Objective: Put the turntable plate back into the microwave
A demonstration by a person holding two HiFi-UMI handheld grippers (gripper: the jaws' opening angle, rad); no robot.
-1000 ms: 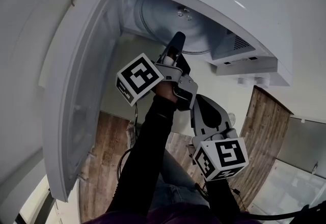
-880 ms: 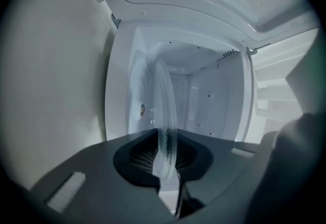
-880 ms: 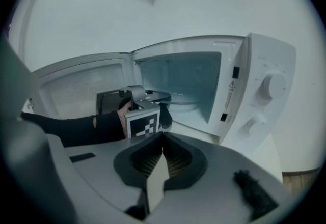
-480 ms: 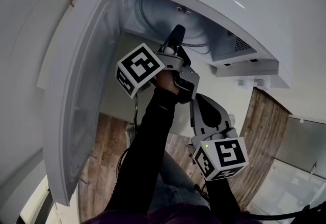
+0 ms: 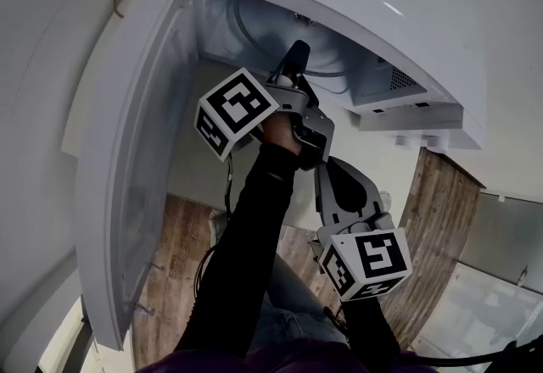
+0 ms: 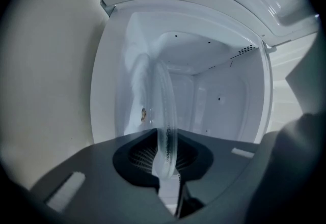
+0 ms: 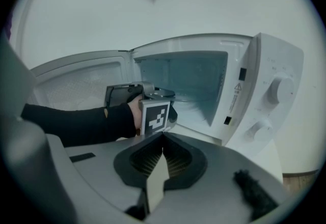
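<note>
The clear glass turntable plate (image 6: 165, 116) stands on edge in the left gripper view, its rim pinched between the pads of my left gripper (image 6: 165, 159). In the head view the left gripper (image 5: 297, 53) reaches into the open white microwave (image 5: 399, 15), with the plate (image 5: 271, 32) faintly seen inside the cavity. My right gripper (image 5: 331, 172) hangs below the left arm, outside the oven. Its jaws are shut with nothing between them (image 7: 163, 139). The right gripper view shows the left gripper's marker cube (image 7: 154, 116) at the cavity mouth.
The microwave door (image 5: 127, 176) is swung wide open on the left. The control panel with two knobs (image 7: 277, 90) is at the oven's right. The cavity walls (image 6: 219, 95) are white and bare. A wood-pattern floor (image 5: 170, 253) lies below.
The left gripper and the plate have edged slightly toward the cavity. The right gripper has stayed still.
</note>
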